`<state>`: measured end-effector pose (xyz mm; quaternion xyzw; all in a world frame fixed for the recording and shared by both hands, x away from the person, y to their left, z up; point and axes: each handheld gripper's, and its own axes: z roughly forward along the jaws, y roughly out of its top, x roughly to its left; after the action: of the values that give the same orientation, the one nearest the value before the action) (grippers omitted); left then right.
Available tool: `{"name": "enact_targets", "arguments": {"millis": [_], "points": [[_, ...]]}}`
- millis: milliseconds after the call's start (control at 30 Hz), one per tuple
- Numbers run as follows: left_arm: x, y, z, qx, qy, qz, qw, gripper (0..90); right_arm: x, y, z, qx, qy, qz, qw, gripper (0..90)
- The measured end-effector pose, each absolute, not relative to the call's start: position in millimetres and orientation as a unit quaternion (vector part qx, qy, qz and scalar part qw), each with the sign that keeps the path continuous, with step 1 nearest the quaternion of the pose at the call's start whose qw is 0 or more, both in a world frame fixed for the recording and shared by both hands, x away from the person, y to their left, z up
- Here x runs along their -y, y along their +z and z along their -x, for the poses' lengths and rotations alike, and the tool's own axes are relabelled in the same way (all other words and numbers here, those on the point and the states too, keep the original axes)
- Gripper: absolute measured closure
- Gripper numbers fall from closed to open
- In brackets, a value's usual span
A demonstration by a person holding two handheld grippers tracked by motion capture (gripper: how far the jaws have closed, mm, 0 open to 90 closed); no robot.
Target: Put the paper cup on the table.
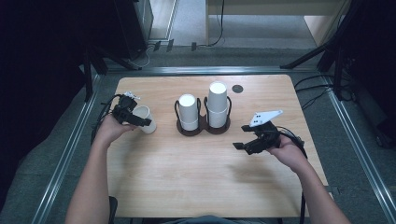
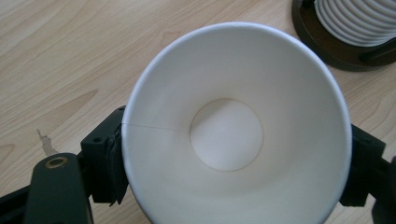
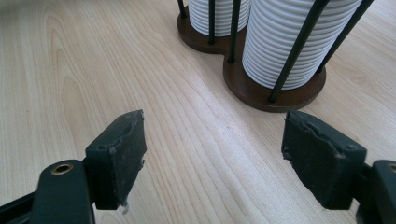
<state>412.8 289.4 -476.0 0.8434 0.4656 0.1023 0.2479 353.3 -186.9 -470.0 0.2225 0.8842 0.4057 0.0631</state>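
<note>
My left gripper [image 1: 140, 120] is at the table's left and is shut on a white paper cup [image 1: 149, 125]. In the left gripper view the cup [image 2: 233, 130] shows its open mouth and empty bottom, with a black finger [image 2: 105, 163] pressed against each side. A dark brown two-post holder [image 1: 201, 129] at the table's middle carries a shorter cup stack [image 1: 188, 112] and a taller cup stack [image 1: 218, 105]. My right gripper [image 1: 241, 136] hovers right of the holder, open and empty. In the right gripper view its gripper [image 3: 222, 156] points at the bare wood in front of the holder base [image 3: 275, 95].
The wooden table [image 1: 201, 177] has a small dark round grommet [image 1: 237, 88] near its far edge. Metal rails [image 1: 65, 154] run along the floor on both sides, and black stand legs [image 1: 308, 56] rise at the back right. A person's forearms come in from the bottom.
</note>
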Motion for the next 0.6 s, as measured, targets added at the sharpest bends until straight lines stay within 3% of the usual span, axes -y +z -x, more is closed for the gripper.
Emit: {"name": "enact_targets", "arguments": {"millis": [600], "points": [[-288.1, -470.5, -411.6, -0.474, 0.082, -0.832, 0.276, 14.4, 186.5, -469.3, -352.7, -0.885, 0.406, -0.22, 0.063, 22.2]]}}
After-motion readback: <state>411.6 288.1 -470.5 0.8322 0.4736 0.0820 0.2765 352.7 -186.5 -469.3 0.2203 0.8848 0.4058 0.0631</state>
